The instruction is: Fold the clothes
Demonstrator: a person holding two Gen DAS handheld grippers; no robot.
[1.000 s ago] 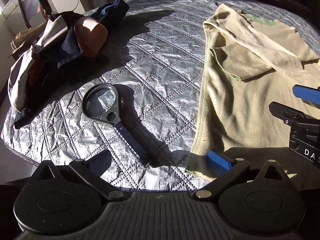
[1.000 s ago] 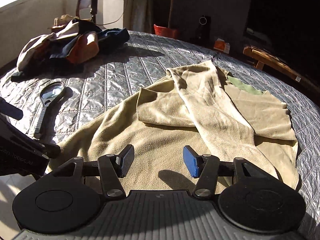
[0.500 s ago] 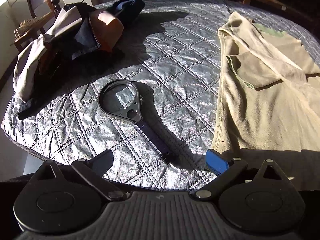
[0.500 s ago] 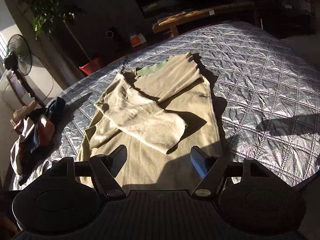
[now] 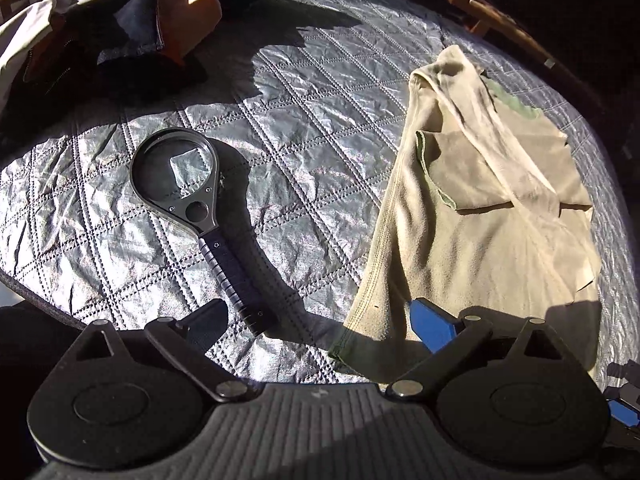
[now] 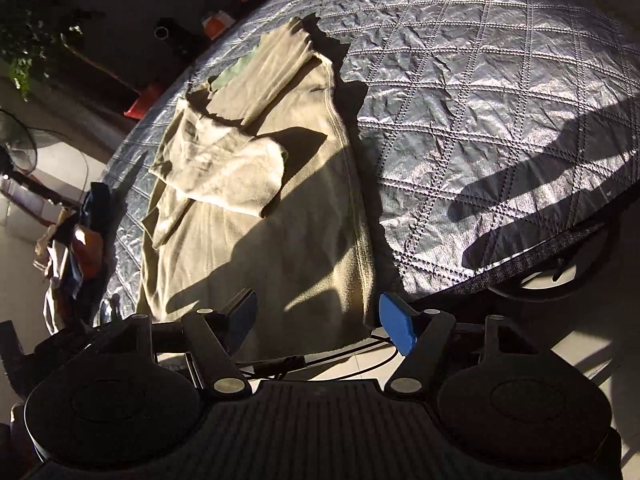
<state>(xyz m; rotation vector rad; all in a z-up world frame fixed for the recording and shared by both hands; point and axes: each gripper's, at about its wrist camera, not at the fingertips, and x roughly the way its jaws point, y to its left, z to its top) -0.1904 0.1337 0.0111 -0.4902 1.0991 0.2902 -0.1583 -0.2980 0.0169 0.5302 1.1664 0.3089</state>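
**Both tongs wide at the hem of the tan shirt**

My left tongs [image 5: 320, 322] stand wide apart with nothing between the fingers; the blue pad [image 5: 430, 322] hangs over the near left corner of the tan shirt [image 5: 472, 240] without pressing it. My right tongs [image 6: 318, 316] are also wide, the jaws just easing inward, and they hold nothing; they hover at the near right corner of the shirt [image 6: 280, 208], where the hem hangs at the edge of the bed.

The shirt lies flat on the silver quilted cover [image 5: 304, 128], hem toward me, both sleeves already laid across its body, a bit of pale green lining showing at the neck.

Just beside the shirt's left edge, apart from it, lies a black magnifying glass [image 5: 192, 200], handle pointing toward my left tongs.

Farther off, at the far left corner of the cover, sits a heap of other clothes [image 5: 132, 20], dark blue, orange and cream.

Beyond the bed, in the right-hand view, I see a standing fan [image 6: 16, 152] and a leafy plant [image 6: 32, 24].
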